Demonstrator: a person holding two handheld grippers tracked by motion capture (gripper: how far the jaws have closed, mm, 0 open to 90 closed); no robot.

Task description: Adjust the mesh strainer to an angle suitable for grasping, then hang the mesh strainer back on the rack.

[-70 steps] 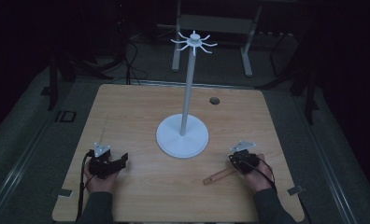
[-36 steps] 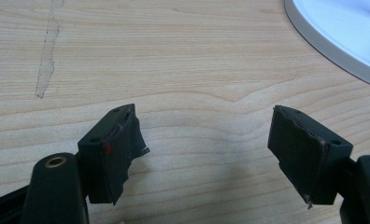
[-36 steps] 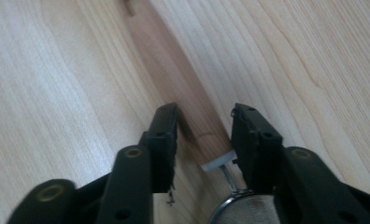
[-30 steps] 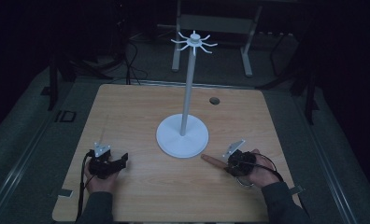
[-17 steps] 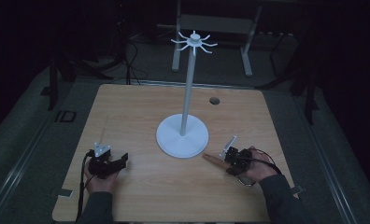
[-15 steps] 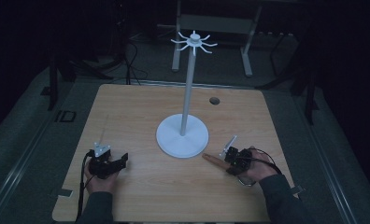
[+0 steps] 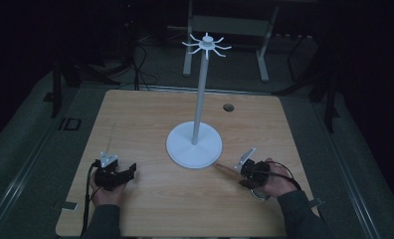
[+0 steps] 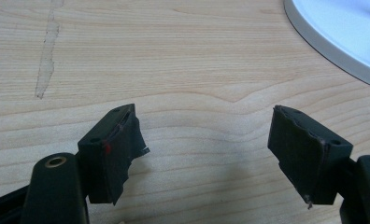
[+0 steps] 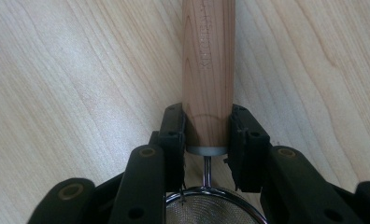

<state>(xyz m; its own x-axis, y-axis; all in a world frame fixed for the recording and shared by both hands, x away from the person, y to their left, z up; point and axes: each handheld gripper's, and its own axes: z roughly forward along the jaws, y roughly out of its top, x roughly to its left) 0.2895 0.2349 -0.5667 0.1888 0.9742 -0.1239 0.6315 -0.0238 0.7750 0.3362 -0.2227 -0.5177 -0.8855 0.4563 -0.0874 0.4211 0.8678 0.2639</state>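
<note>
Your right gripper's (image 9: pixel 206 140) jaws are clamping the wooden handle (image 9: pixel 208 70) of a small strainer, one black pad pressing on each side of the handle just above its grey metal collar. In the right gripper view the handle is running straight up from the jaws to the top of the frame, and the strainer's mesh bowl (image 9: pixel 211 207) is sitting at the bottom centre, behind the pads, joined to the collar by a thin wire stem.

Your left gripper's (image 8: pixel 206 154) jaws are standing wide apart with bare wood grain between them; they are grasping nothing and touching nothing.

In the high view your right gripper (image 7: pixel 248 168) is lying at the lower right of the table (image 7: pixel 135 114), and the handle's free end (image 7: pixel 224 169) is pointing up and left, ending just beside the white round base (image 7: pixel 194 145) of the stand. Your left gripper (image 7: pixel 116 175) is resting at the lower left, well apart from that base. The stand's pole is rising from the base at mid-frame to a crown of spokes (image 7: pixel 206 45) near the top centre. Farther back, a small dark hole (image 7: pixel 228 107) is showing in the tabletop, upper right of the base.
</note>
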